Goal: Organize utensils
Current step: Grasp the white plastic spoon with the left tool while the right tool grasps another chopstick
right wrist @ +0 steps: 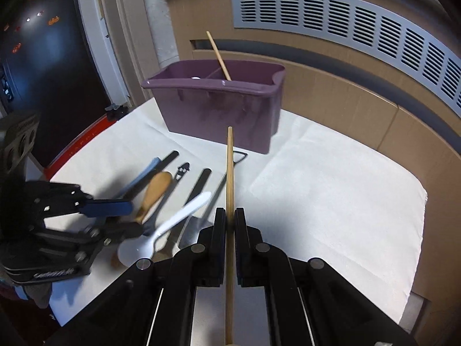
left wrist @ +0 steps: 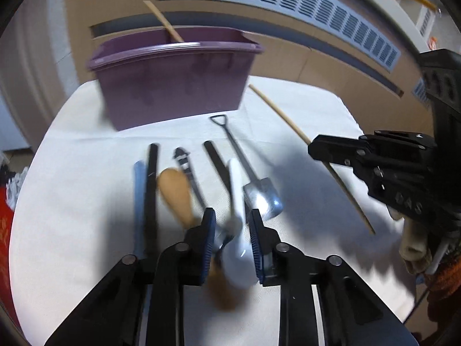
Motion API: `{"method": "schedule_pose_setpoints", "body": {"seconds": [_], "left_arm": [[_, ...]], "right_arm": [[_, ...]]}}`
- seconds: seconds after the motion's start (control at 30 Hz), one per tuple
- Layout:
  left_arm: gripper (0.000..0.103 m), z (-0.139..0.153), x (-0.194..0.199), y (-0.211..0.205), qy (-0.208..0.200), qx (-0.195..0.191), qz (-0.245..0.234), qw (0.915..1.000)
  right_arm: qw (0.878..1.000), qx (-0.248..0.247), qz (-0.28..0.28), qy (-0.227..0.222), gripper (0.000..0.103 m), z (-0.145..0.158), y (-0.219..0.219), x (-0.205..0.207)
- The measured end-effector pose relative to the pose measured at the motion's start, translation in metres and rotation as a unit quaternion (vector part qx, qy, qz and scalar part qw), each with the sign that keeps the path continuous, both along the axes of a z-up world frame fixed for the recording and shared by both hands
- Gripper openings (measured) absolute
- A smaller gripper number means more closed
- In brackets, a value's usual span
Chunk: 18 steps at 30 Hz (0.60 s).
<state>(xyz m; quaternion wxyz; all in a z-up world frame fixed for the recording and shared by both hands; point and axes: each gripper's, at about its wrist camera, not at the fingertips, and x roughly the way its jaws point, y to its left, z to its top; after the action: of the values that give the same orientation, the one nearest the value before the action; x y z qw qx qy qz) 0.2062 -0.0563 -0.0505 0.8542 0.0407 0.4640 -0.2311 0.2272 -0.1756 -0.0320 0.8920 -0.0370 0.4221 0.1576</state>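
Right hand-held gripper (right wrist: 227, 219) clamped on chopstick (right wrist: 229, 173); left one (left wrist: 232, 225) straddling white spoon (left wrist: 237, 248).

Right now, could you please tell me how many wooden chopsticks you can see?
2. One chopstick is clamped in the right gripper above the table; the other chopstick stands tilted in the purple bin. More may be hidden inside.

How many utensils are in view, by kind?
Chopsticks: 2, held chopstick, binned chopstick
White spoon: 1
Wooden spoon: 1
Shovel spoon: 1
Kind unclear: 4, blue handle, left black handle, patterned handle, right black handle
Total: 9
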Motion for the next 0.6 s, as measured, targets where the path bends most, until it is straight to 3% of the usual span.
{"method": "schedule_pose_setpoints", "body": {"seconds": [0.13,0.3,0.43,0.5,0.6], "left_arm": [[0.023,-0.007,0.012,-0.024,0.021,0.044,-0.026,0.9985],[0.023,-0.020,0.026,-0.038,0.043,0.092,-0.023,0.9946],[0.016,-0.020,0.032,-0.037,0.066,0.056,-0.020,0.9961],[0.008,-0.017,0.028,-0.034,0.059,0.045,-0.011,0.9972],[0.008,-0.007,0.019,-0.017,0.043,0.010,0.007,0.9990]], "right_arm": [[1.000,0.004,-0.006,0.000,0.005,0.000,-0.007,-0.002],[1.000,0.009,-0.010,-0.001,0.005,-0.001,-0.009,-0.004],[1.000,0.011,-0.012,-0.002,0.005,-0.004,-0.008,-0.005],[1.000,0.021,-0.013,0.003,0.005,-0.005,-0.009,-0.005],[0.997,0.059,-0.009,0.038,0.005,-0.011,-0.014,-0.004]]}}
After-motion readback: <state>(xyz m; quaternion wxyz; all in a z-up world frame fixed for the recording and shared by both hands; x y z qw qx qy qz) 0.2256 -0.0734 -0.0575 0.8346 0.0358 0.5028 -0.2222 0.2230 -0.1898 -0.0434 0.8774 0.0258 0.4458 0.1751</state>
